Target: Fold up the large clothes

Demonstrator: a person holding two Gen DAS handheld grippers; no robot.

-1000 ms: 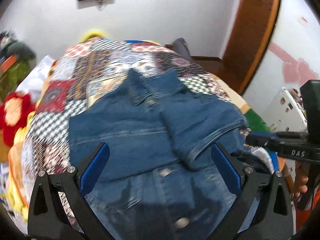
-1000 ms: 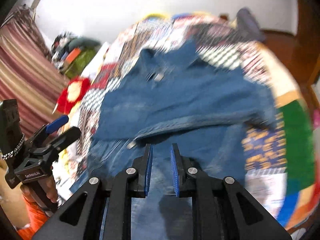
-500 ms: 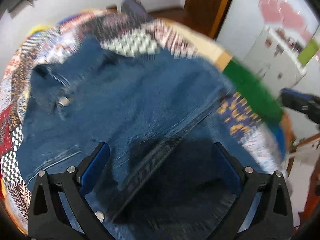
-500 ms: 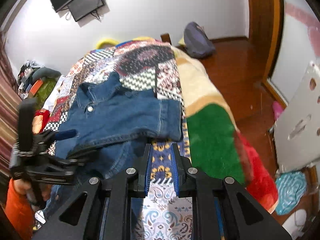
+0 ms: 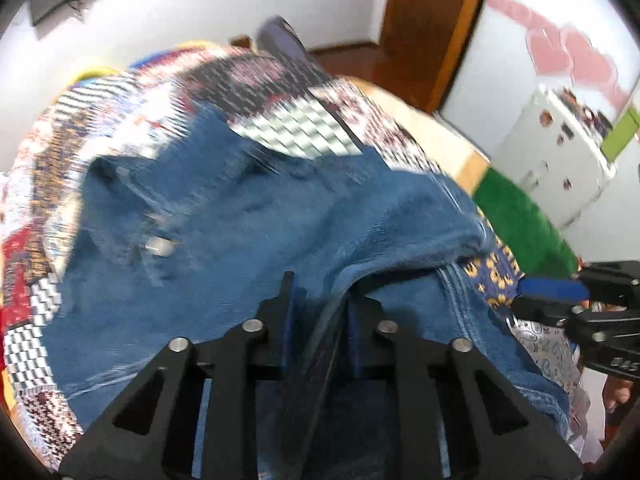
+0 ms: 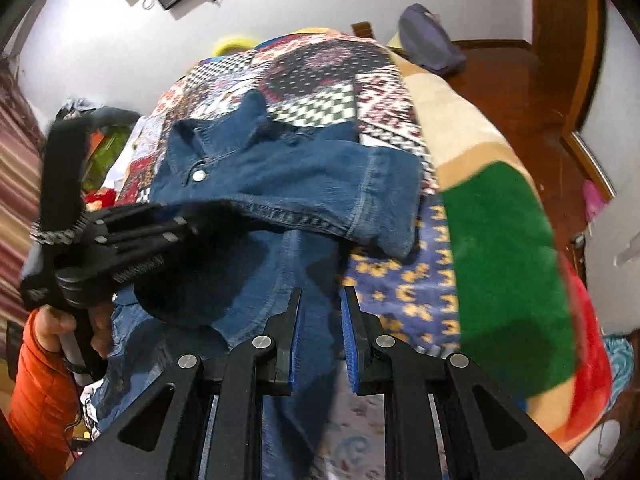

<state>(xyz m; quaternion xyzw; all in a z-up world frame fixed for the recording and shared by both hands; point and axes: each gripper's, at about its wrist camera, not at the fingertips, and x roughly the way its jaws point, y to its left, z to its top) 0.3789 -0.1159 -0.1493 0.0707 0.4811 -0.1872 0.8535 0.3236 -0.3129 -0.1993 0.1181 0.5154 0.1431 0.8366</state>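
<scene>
A blue denim jacket (image 6: 288,176) lies on a patchwork quilt (image 6: 320,64), collar at the far end, a sleeve folded across its chest. It fills the left wrist view (image 5: 240,216). My left gripper (image 5: 320,292) is shut on a fold of the jacket's denim near the sleeve hem; it shows in the right wrist view (image 6: 176,224) at the left. My right gripper (image 6: 320,308) hovers over the jacket's lower right edge, jaws narrowly apart with nothing between them. It shows at the right edge of the left wrist view (image 5: 560,292).
The bed's right side has green (image 6: 500,240) and red blanket patches, then wooden floor (image 6: 520,80) with a dark bag (image 6: 432,44). Piled clothes (image 6: 100,148) lie left of the bed. A white cabinet (image 5: 560,152) stands at the right.
My left gripper has closed from wide open onto the jacket's fold. My right gripper has moved back over the jacket's right edge, its narrow gap unchanged.
</scene>
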